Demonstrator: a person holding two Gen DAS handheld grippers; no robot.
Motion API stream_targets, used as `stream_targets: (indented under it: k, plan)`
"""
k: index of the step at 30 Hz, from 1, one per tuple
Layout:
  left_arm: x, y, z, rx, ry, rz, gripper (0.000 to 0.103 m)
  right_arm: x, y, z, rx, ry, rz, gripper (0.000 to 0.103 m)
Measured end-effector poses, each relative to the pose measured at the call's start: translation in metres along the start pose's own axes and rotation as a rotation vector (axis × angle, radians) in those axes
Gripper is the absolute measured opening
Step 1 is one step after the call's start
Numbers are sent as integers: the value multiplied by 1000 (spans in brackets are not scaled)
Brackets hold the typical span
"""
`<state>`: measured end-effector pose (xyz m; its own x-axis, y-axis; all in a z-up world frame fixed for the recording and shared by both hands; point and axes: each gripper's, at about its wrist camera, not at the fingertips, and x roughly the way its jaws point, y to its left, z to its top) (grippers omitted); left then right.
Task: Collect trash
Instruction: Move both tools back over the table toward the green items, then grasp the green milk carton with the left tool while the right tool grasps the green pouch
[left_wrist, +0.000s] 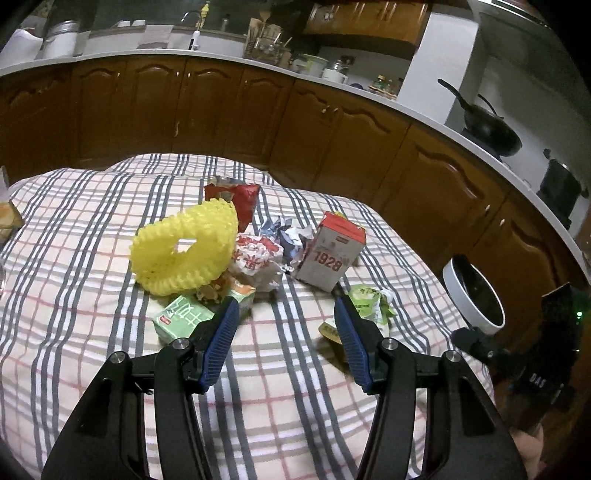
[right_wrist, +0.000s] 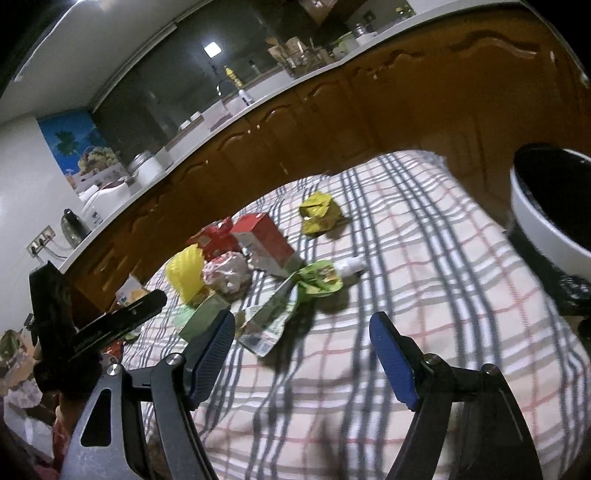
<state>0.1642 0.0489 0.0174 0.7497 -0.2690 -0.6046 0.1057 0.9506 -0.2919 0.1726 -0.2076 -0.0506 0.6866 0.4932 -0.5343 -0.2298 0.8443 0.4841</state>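
Left wrist fisheye view: the left claw hovers above a table covered in a checked cloth, jaws partly apart with nothing between them. Trash sits heaped just ahead: a yellow foam fruit net, a green carton, a crumpled red-and-white wrapper, a red-topped carton printed 1928 and a green wrapper.

In the right wrist view, the right claw stands wide and empty, angled down toward the green wrapper. A yellow wrapper lies apart, farther back.

To do this well, I judge each claw should settle on one loose piece at the heap's edge, close on crumpled folds, and lift without dragging the cloth.
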Motion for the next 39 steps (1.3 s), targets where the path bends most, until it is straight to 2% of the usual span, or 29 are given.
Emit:
stream_targets:
  k: [6,11,15,19,23,25,27,29,30,31,32,34,36,39]
  plan:
    - [4,3,3,18,17,17,54,25,-3,-1,60,59,40,76]
    - [8,17,3,34,36,61,54,43,-8,5,112,92,72,76]
    - [13,25,5,70,61,79,67,60,-14,7,160,125,80,72]
    - [26,26,-1,124,104,118,67,77,-18,5,197,160,91,65]
    - [34,36,-2,118,116,126,70,83,-17,8,205,161,95,63]
    - [45,39,-3,132,153,127,74,86,-16,9,206,167,97,58]
    - [50,36,-6,167,150,165,75,90,-15,9,204,179,124,43]
    - [52,34,-8,184,146,167,74,90,-9,10,178,175,130,34]
    - [51,33,-8,191,145,158,69,88,-5,10,155,169,118,33]
    - [49,31,-9,198,144,134,53,86,-2,10,142,164,120,33]
    - [48,30,-9,203,145,129,47,83,1,9,127,157,122,31]
    - [48,25,-11,224,155,113,21,78,4,9,113,151,129,28]
    - [48,21,-12,240,161,110,17,72,7,8,101,144,134,25]
    - [47,18,-11,261,177,118,17,61,8,8,82,128,128,21]
